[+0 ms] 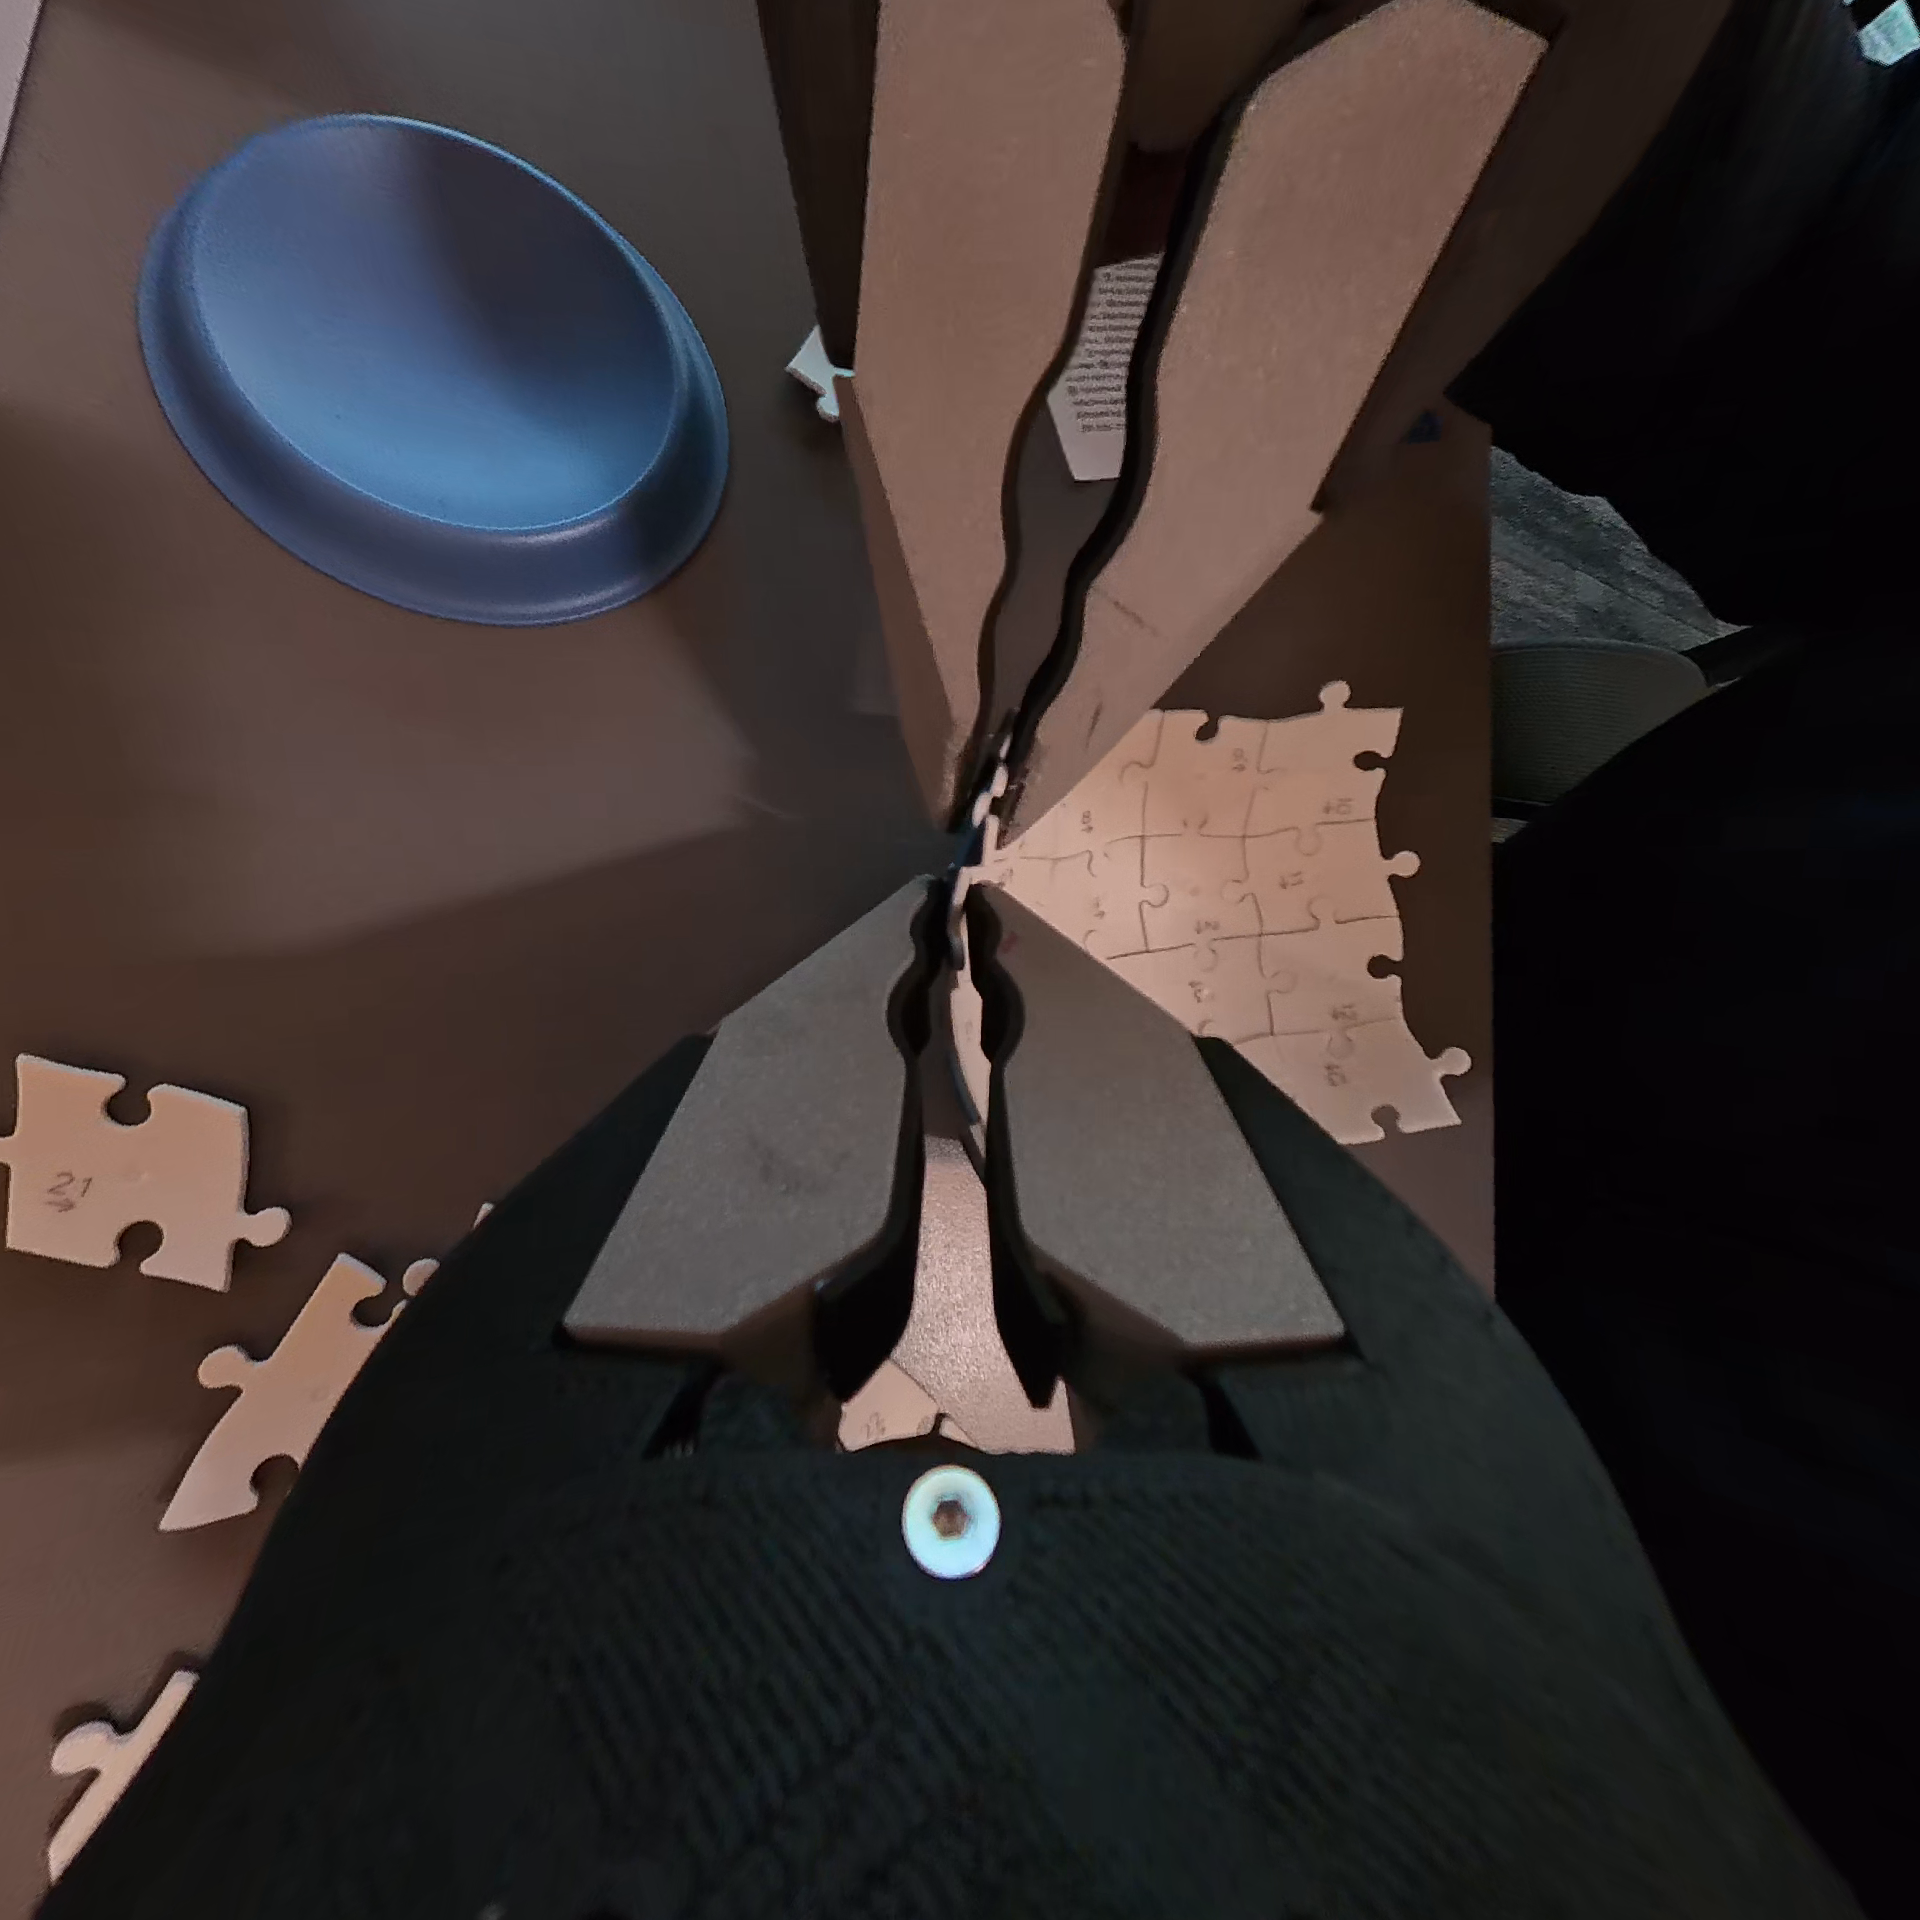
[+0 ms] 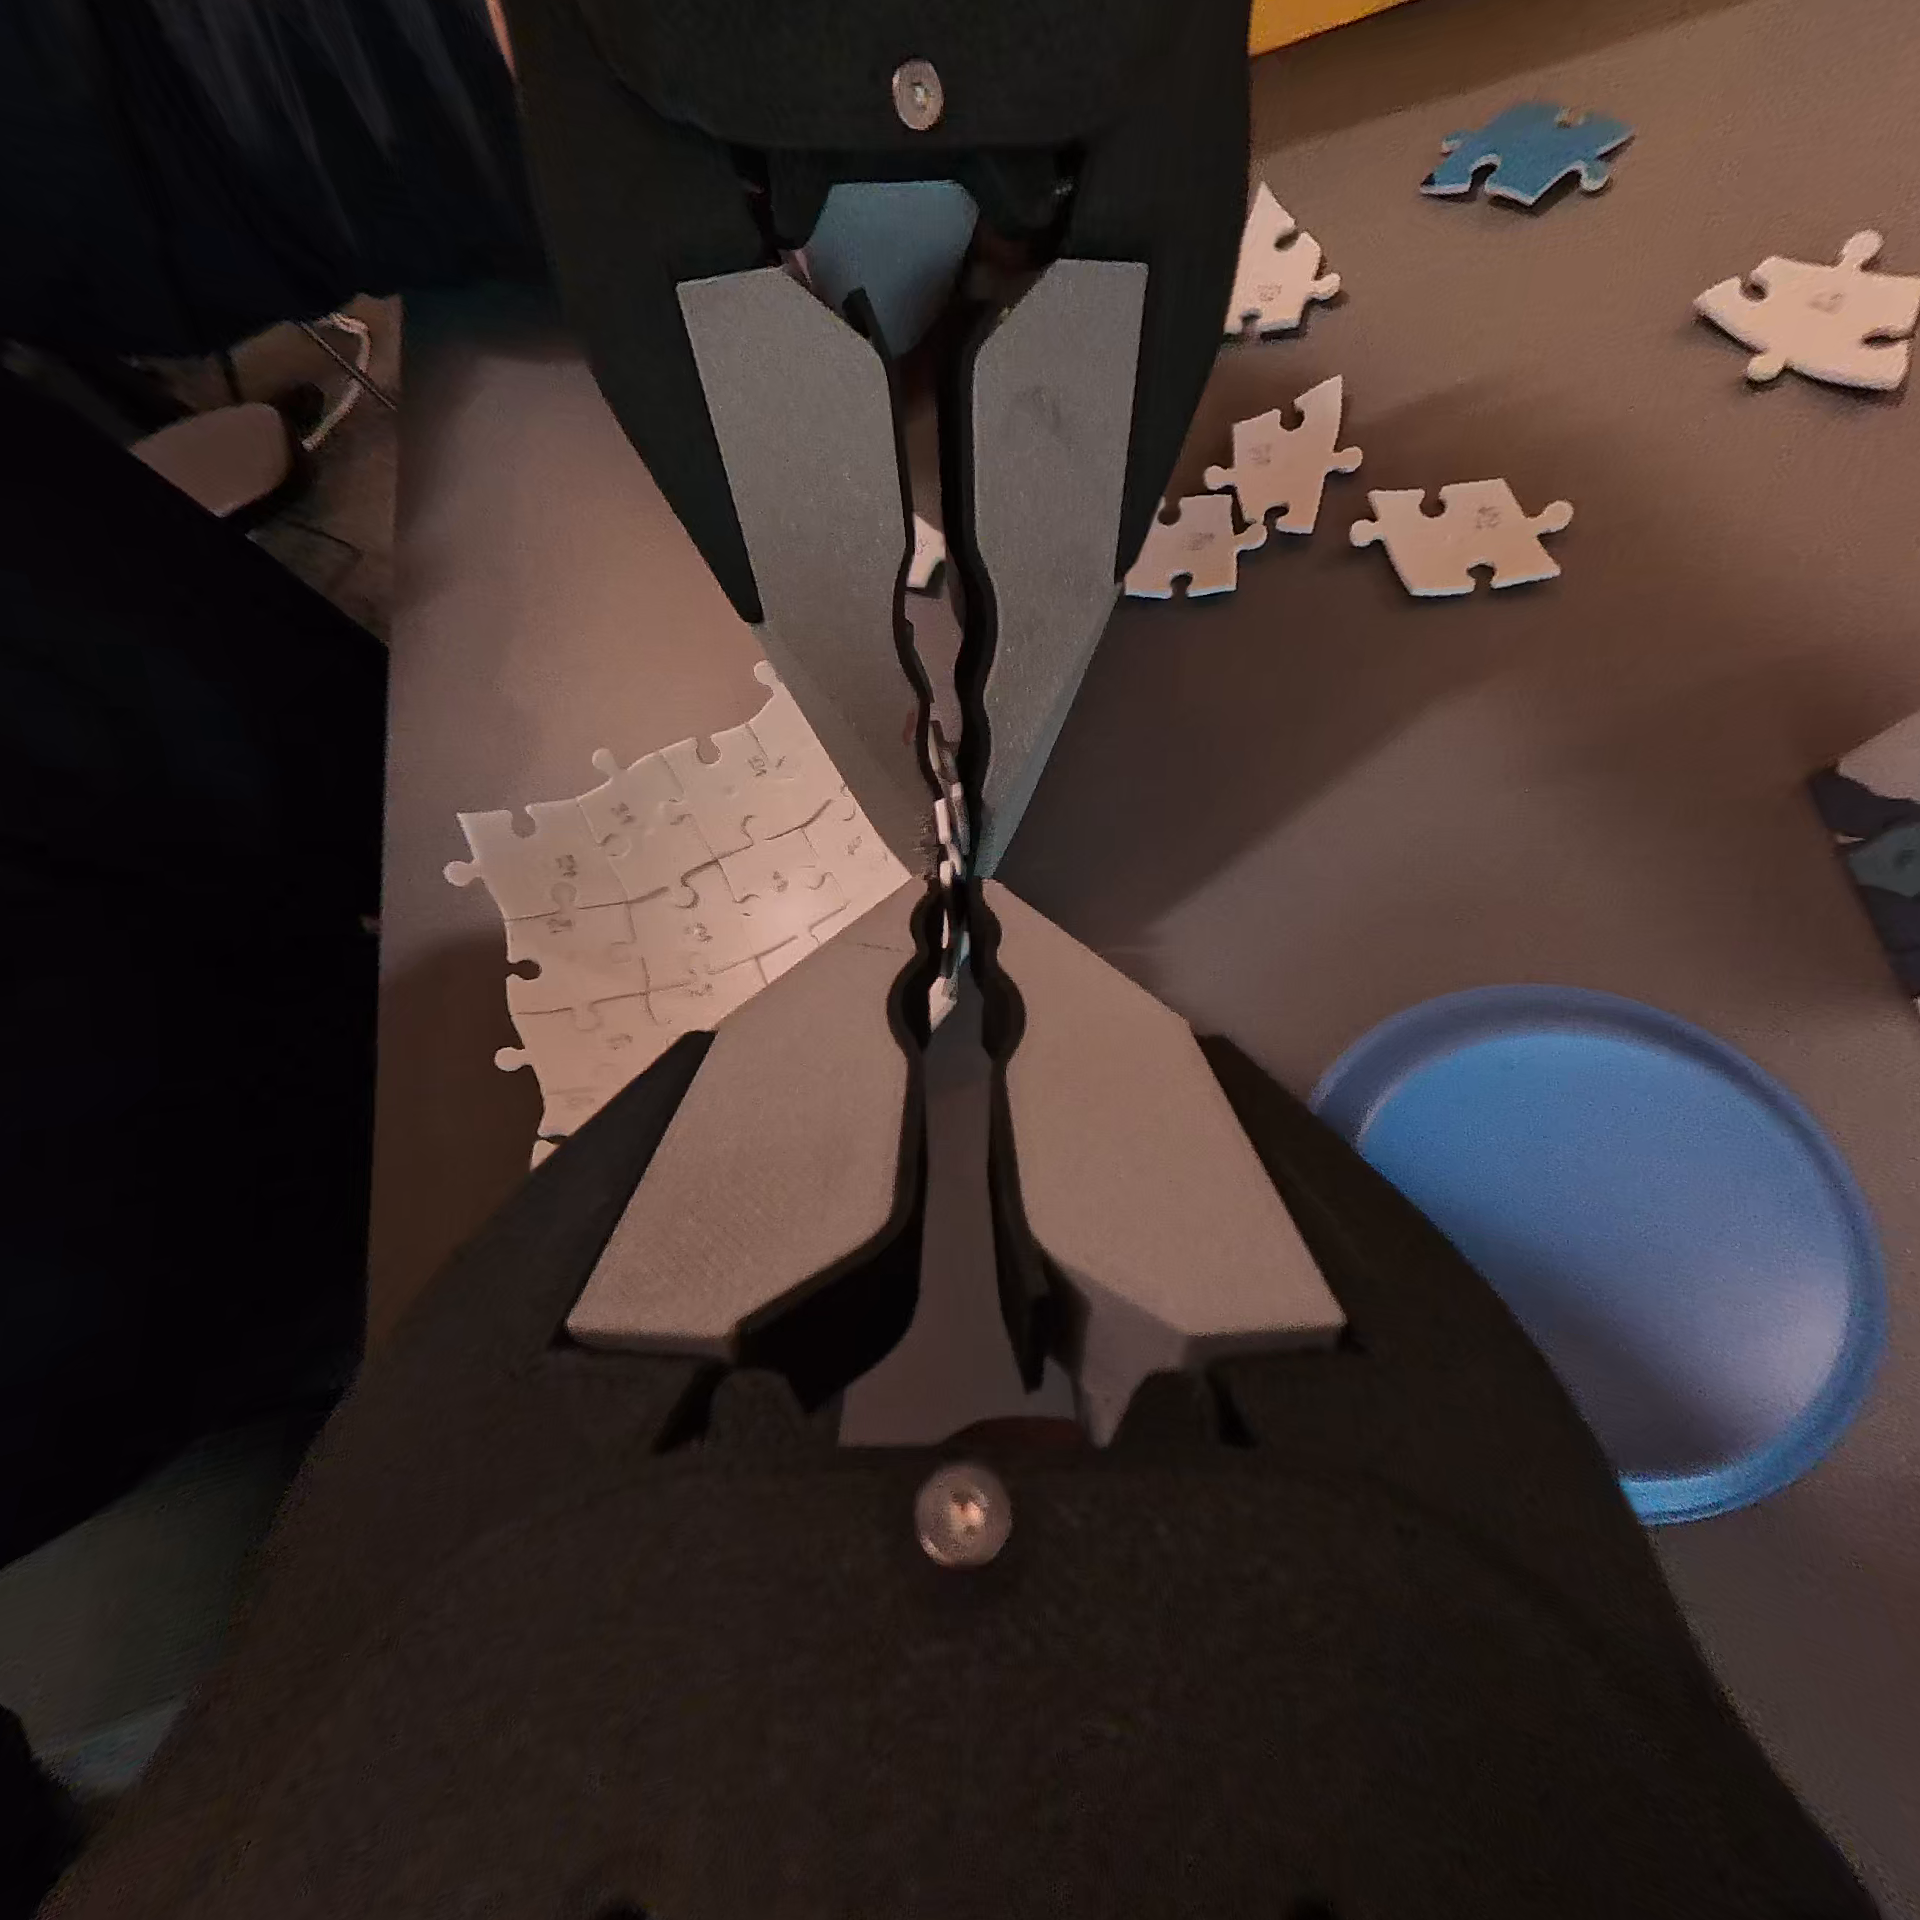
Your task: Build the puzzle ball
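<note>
We hold a pair of curved puzzle pieces (image 2: 951, 831) edge-on and tip to tip above the dark table (image 2: 1299, 727), pale on the back with a blue rim just showing. Our left gripper (image 1: 951, 914) has its fingers pressed together on the near end, and our right gripper (image 2: 951, 940) meets it head-on, its fingers likewise pinched on the pieces; whether the tabs between them have seated we cannot tell, since the pads hide the joint.

The risk, as we judge it, lies in that pinch: both grips sit at the very fingertips on thin card, so a slight twist between our two hands could bend a tab or flick a piece out. Pushing the tips together off-line would jam knob against edge instead of locking it.

Below lies the assembled panel (image 2: 675, 883), several rows of joined pieces, back side up, gently curling, near the table's edge. A dropped piece could land on it and knock it askew.

Farther out, loose pieces (image 2: 1455, 535) wait scattered on the table, mostly pale side up, one blue piece (image 2: 1527, 156) face up. A blue dish (image 2: 1621, 1236) rests empty beside the work, and a printed paper slip (image 1: 1107, 374) lies beyond the grippers.
</note>
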